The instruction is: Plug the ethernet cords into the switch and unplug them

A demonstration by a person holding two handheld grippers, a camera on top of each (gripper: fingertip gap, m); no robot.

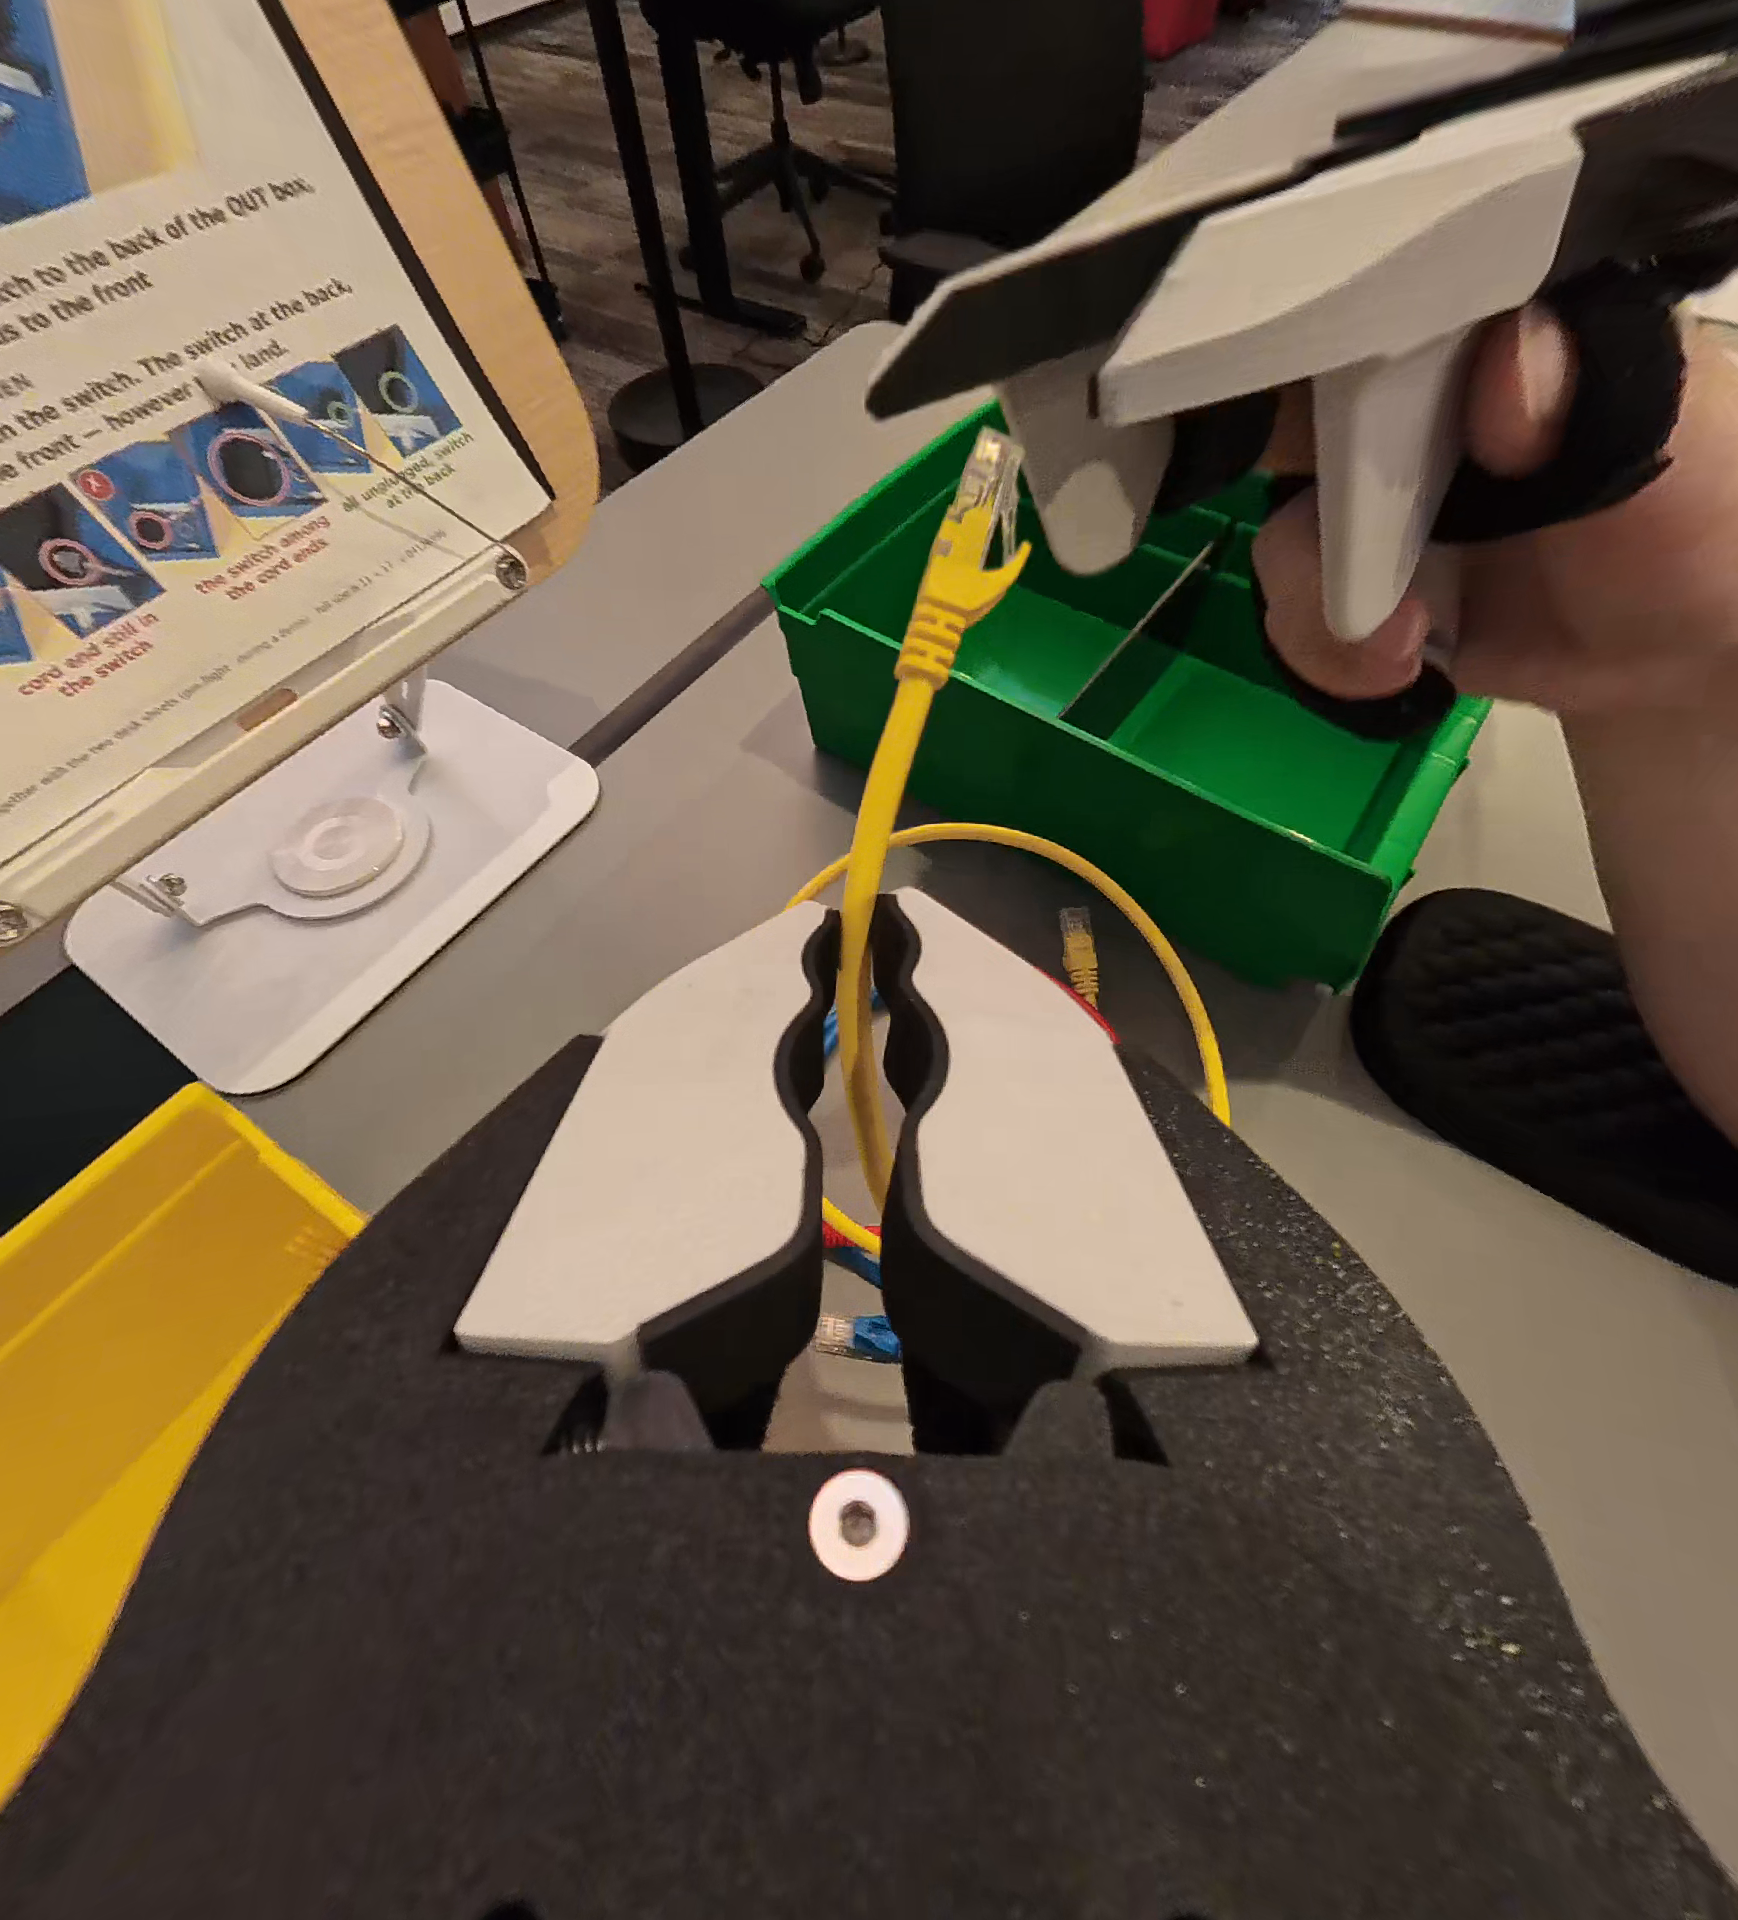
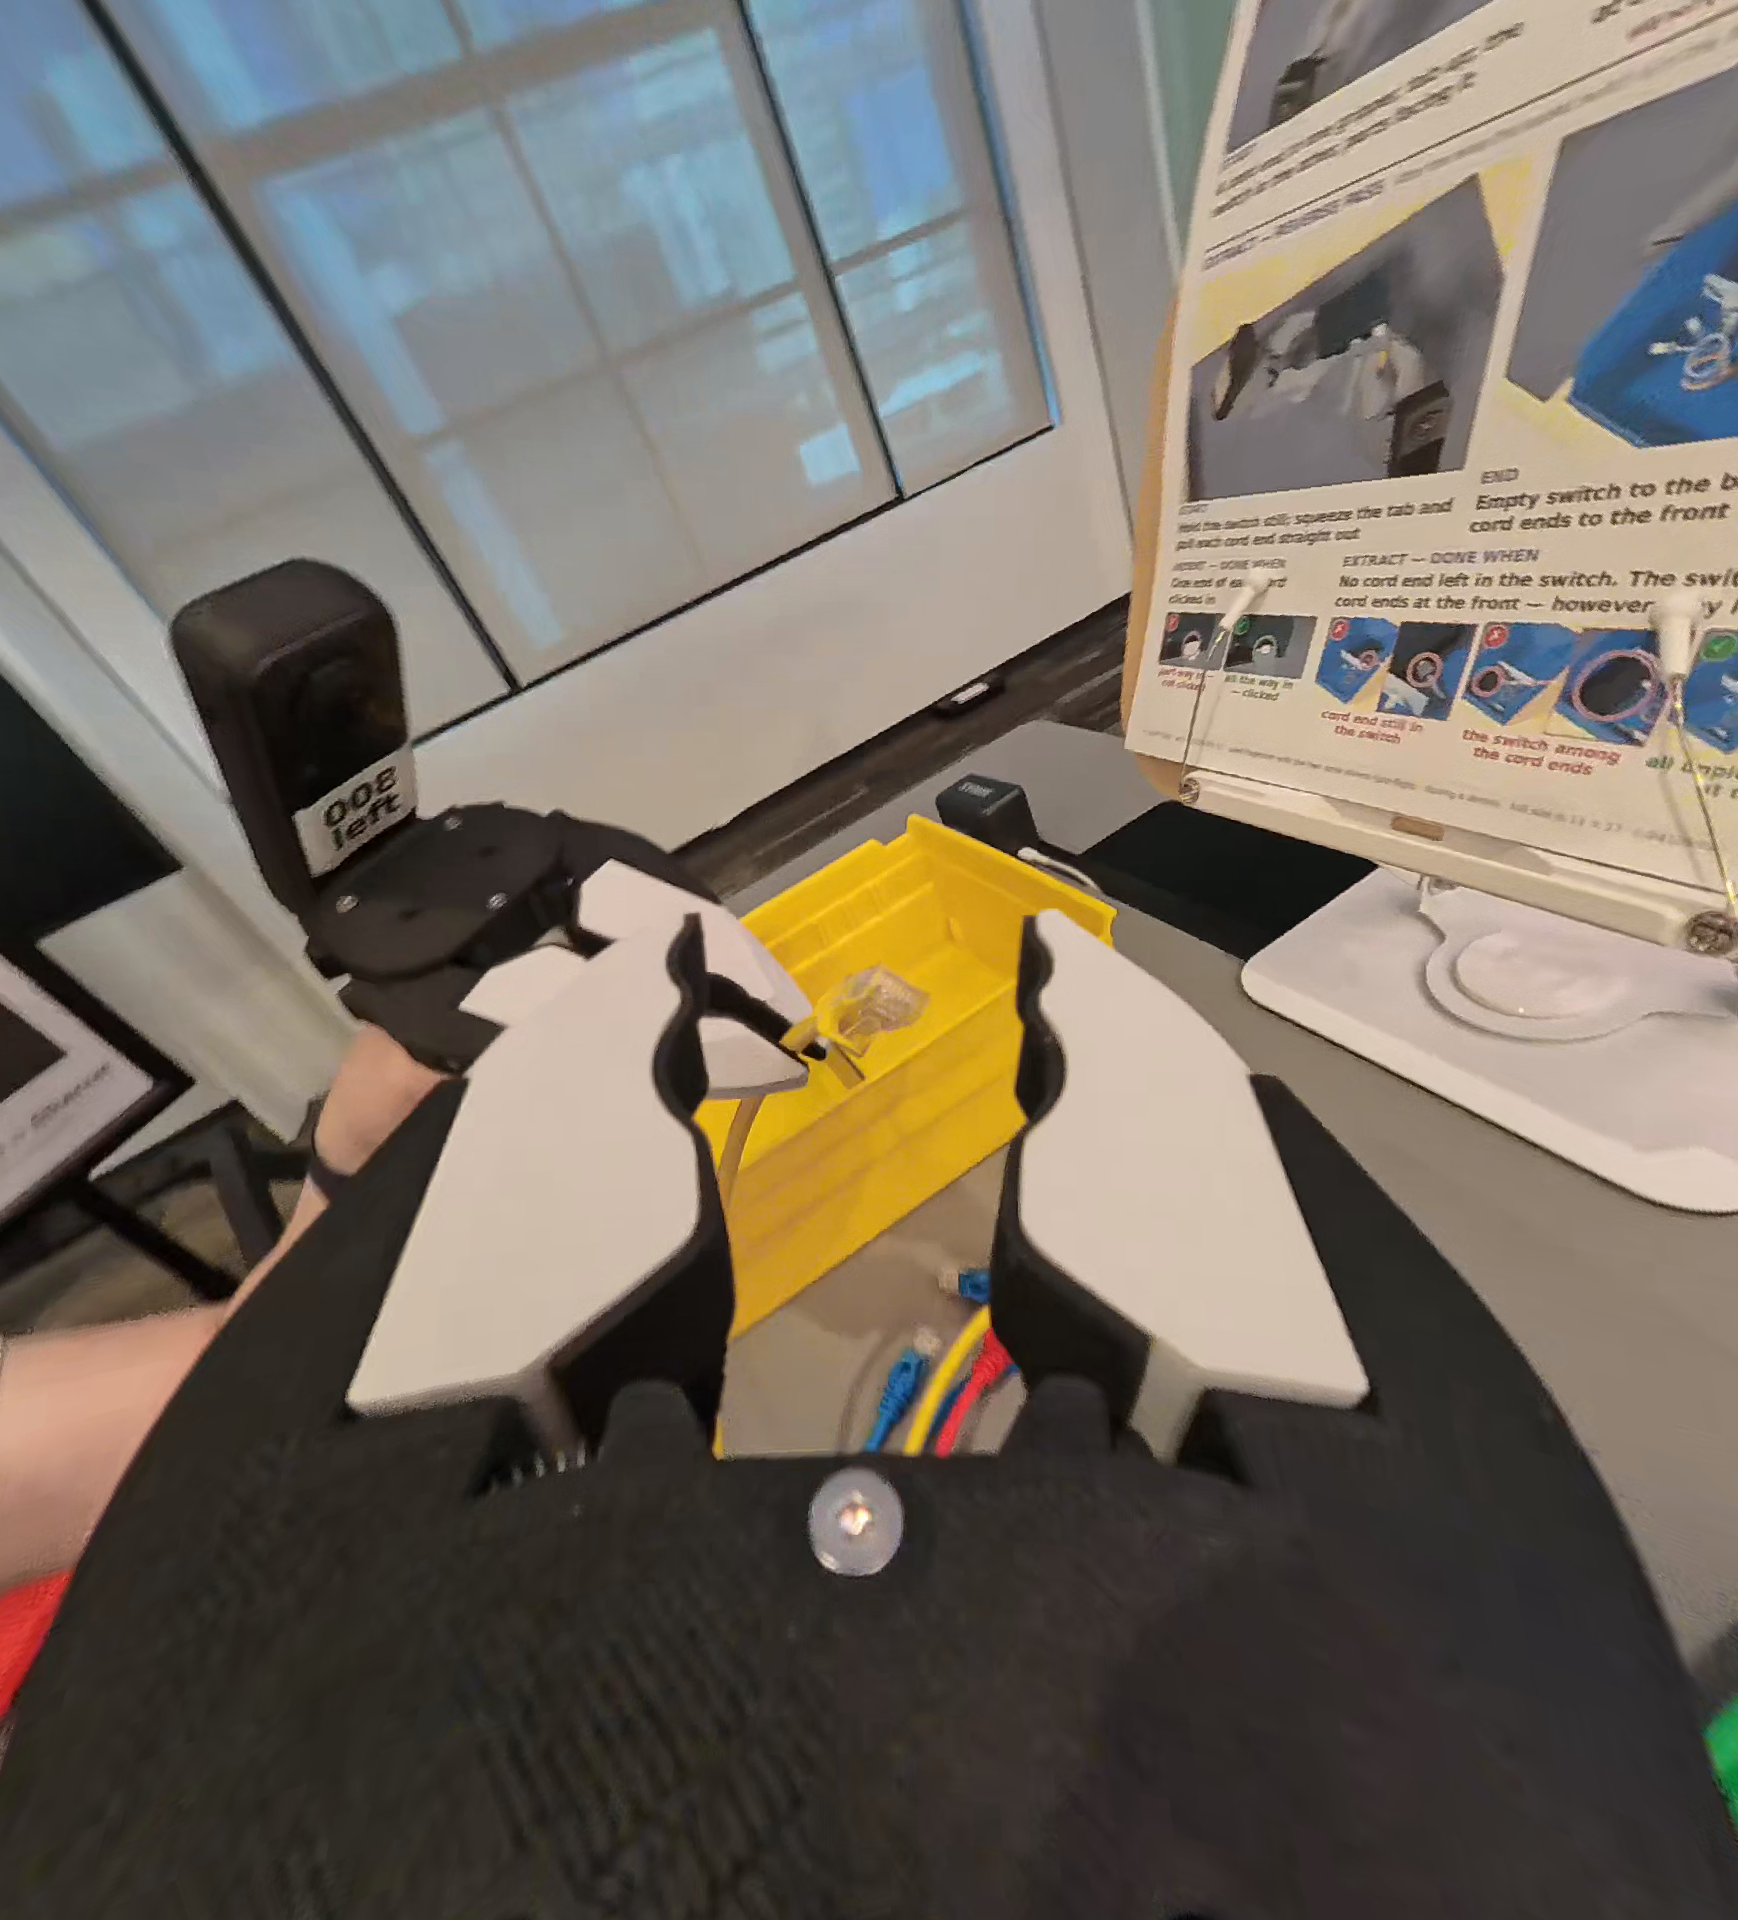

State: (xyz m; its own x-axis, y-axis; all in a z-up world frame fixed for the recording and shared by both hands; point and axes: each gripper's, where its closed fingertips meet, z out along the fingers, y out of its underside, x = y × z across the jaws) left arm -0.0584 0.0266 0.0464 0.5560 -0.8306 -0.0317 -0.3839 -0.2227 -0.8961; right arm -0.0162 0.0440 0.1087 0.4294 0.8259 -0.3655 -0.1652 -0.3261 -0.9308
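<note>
While the left gripper (image 1: 852, 935) pinches the thin yellow ethernet cord (image 1: 880, 790) above the grey table (image 1: 636, 644), the wide-open right gripper (image 2: 860, 982) could knock its clear plug (image 1: 990, 468) sideways.

We see a grey desk (image 1: 636, 582) under everything. Beyond its far edge lies dark wood-look floor (image 1: 584, 208) with black office chairs (image 1: 1010, 156) and black table legs (image 1: 636, 187). On the other side a large window (image 2: 491, 343) with white frames and dark mullions lets in cool daylight.
</note>
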